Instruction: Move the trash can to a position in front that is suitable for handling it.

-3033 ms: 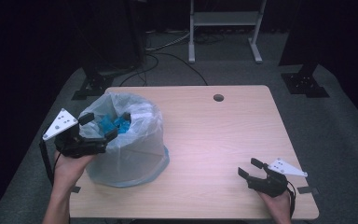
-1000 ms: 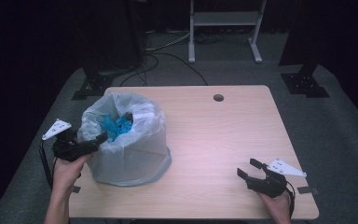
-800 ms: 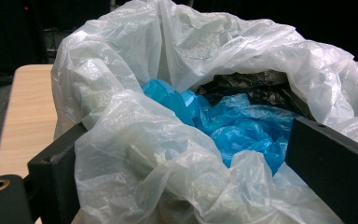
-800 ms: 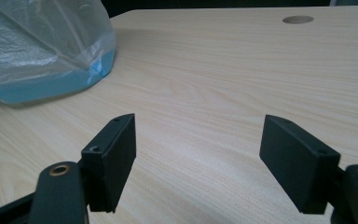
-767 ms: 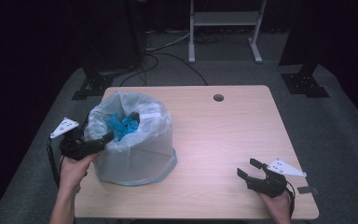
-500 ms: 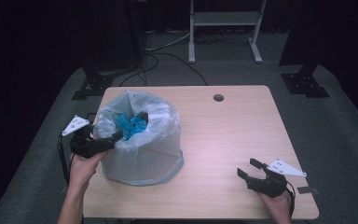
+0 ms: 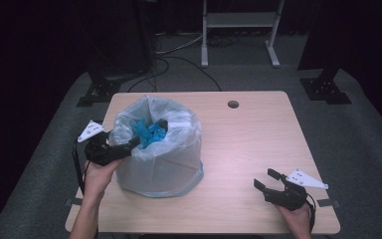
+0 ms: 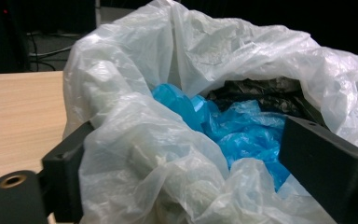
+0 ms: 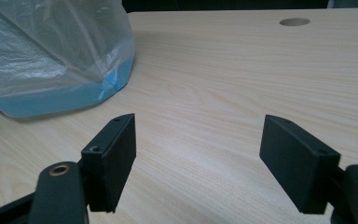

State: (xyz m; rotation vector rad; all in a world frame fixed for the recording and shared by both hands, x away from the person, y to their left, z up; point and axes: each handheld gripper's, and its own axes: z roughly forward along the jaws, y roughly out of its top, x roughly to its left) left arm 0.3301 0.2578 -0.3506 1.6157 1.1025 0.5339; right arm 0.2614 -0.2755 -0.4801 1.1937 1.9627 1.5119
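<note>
Item: clear plastic bag (image 7: pixel 159 149) over a blue-based bin, centre-left of high view on wooden table (image 7: pixel 258 134); blue crumpled material (image 7: pixel 148 132) and dark scrap inside. Left gripper (image 7: pixel 129 145) at bag's left rim, jaws wide w/ bunched bag film between them. Right gripper (image 7: pixel 266 180) lower right, jaws wide, empty, just above tabletop. Cable hole (image 7: pixel 233 104) upper centre.

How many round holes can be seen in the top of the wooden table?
1. The round hole lies near the table's far edge, to the right of the plastic bag. The bag covers part of the tabletop, so another hole could be hidden under it.
</note>
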